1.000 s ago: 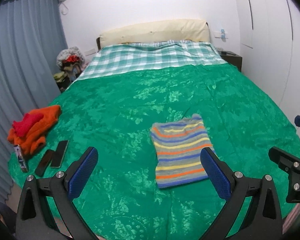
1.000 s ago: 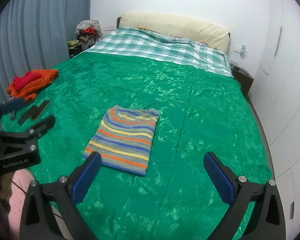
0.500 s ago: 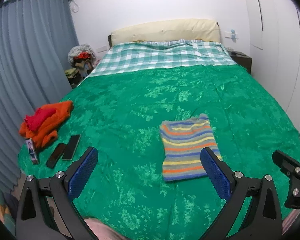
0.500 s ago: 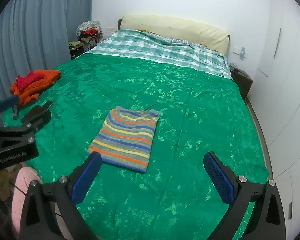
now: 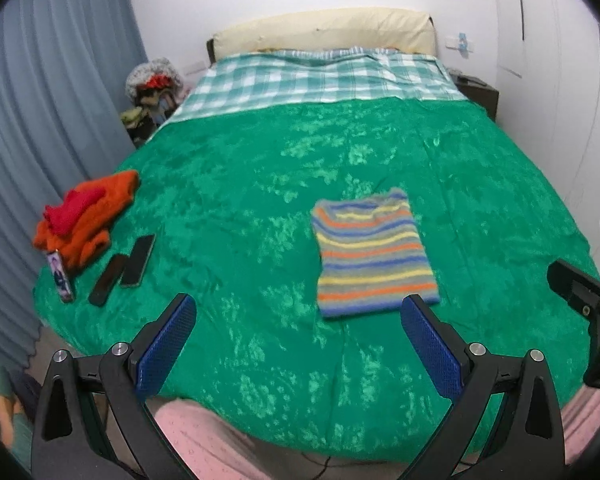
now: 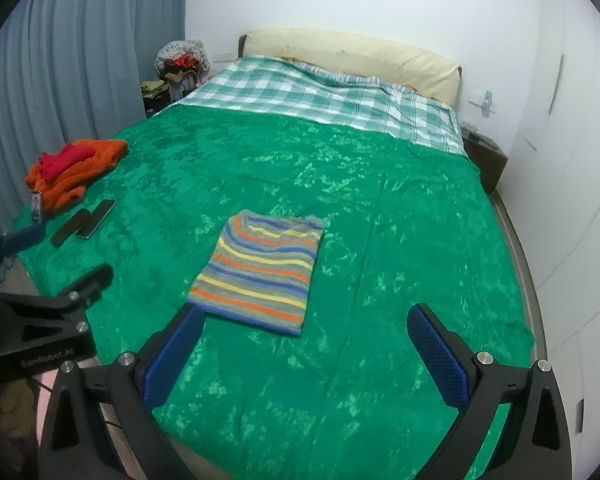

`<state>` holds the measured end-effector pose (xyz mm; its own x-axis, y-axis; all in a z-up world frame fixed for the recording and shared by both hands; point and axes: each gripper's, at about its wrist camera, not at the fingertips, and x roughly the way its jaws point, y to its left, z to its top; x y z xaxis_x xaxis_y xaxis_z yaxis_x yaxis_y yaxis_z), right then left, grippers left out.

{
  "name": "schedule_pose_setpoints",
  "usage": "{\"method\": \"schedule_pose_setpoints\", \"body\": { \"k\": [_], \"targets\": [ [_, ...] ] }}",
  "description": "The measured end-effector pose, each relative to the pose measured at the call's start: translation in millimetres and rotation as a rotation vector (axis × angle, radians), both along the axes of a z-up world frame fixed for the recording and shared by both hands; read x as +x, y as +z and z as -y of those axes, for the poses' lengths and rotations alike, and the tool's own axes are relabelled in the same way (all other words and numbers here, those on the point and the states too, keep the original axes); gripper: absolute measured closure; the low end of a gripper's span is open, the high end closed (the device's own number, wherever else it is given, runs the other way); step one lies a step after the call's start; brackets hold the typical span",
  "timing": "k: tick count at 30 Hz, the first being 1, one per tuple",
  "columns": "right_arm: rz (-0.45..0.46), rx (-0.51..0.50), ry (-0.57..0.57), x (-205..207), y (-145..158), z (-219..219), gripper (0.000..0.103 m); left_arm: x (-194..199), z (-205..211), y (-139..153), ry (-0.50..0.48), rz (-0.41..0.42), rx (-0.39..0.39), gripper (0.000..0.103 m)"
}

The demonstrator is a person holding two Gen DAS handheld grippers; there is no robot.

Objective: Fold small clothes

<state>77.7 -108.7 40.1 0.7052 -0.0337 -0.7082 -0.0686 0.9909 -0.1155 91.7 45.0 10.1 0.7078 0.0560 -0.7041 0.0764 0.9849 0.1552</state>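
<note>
A striped sweater (image 5: pixel 374 252) lies folded into a neat rectangle mid-bed on the green bedspread (image 5: pixel 228 208), apparently finished. The left gripper (image 5: pixel 298 344) and right gripper (image 6: pixel 306 350) hover near the foot, jaws wide, empty. An unfolded orange garment (image 5: pixel 88 216) waits beside two phones (image 5: pixel 124 264).

The folded garment (image 5: pixel 374 251) is striped in grey, blue, orange and yellow. The bedspread (image 5: pixel 240 208) is patterned emerald green; the sheet (image 5: pixel 320 80) is checked green and white. An orange and red pile (image 5: pixel 86 216) is seen beside grey-blue curtains (image 5: pixel 40 120).
</note>
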Motion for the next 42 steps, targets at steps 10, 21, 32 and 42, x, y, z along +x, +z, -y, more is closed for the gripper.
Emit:
{"method": "schedule_pose_setpoints", "body": {
  "k": [10,21,32,42],
  "targets": [
    [-0.085,0.045,-0.020,-18.6,0.7,1.0,0.001,-19.5,-6.9,-2.6,-0.009,-0.088,-0.019,0.001],
    [-0.094,0.011,-0.039,-36.4,1.2,-8.5,0.001,-28.9,-4.0,-2.9,-0.008,-0.079,-0.019,0.000],
    [-0.084,-0.030,-0.064,-35.8,6.9,-8.7,0.001,-17.8,-2.9,-6.2,0.013,-0.100,-0.010,0.000],
    [-0.093,-0.030,-0.104,-34.7,6.3,2.6,0.001,-13.1,2.2,-3.0,-0.004,-0.109,-0.046,0.000]
  ]
}}
